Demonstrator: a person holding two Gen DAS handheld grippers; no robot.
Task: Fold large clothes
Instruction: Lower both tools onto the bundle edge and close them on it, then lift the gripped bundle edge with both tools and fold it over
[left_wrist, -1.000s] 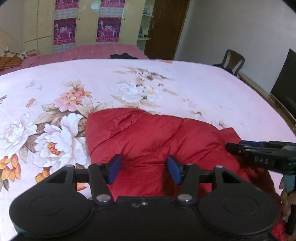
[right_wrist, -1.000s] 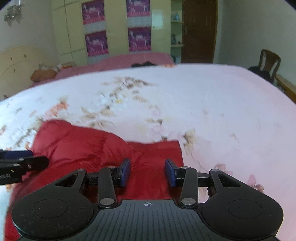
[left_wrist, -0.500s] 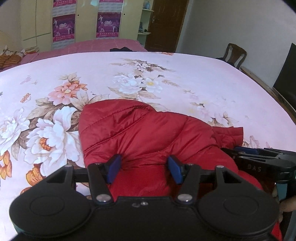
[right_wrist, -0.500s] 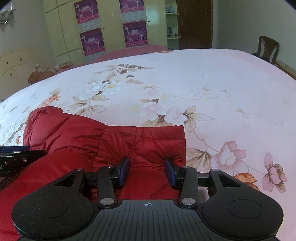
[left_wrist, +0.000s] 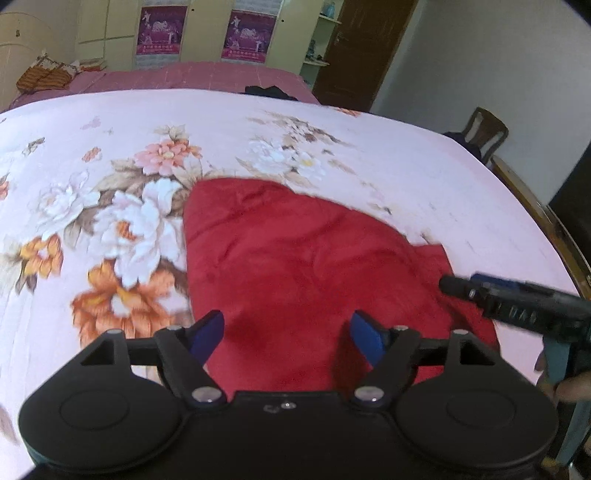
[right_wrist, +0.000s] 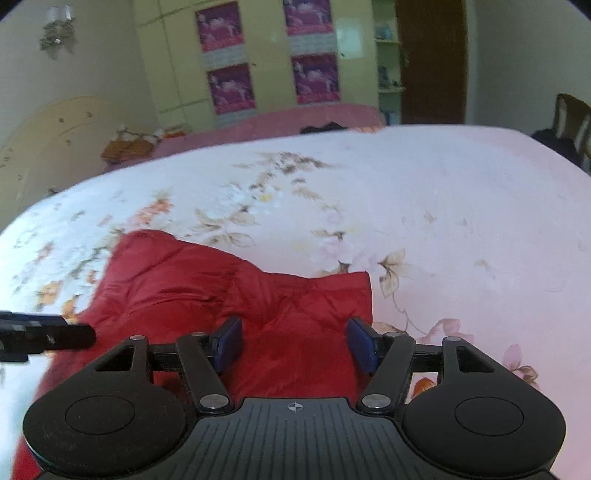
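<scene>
A red quilted jacket (left_wrist: 303, 266) lies bunched on the floral pink bedsheet (left_wrist: 332, 122); it also shows in the right wrist view (right_wrist: 207, 288). My left gripper (left_wrist: 288, 338) is open and empty, raised over the jacket's near edge. My right gripper (right_wrist: 293, 343) is open and empty over the jacket's right part near its straight edge. The right gripper also shows in the left wrist view (left_wrist: 458, 286) at the jacket's right side. The left gripper's tip shows in the right wrist view (right_wrist: 79, 334) at the far left.
A second bed with a pink cover (left_wrist: 192, 75) stands behind, with a dark item (left_wrist: 267, 91) and folded cloths (left_wrist: 46, 74) on it. A wooden chair (left_wrist: 484, 133) and a wooden bed frame edge (left_wrist: 543, 218) are at right. A wardrobe (right_wrist: 258, 59) and door (right_wrist: 432, 62) are at the back.
Both grippers have lifted and pulled back from the jacket, and their jaws stand wider apart. The jacket has stayed bunched on the sheet.
</scene>
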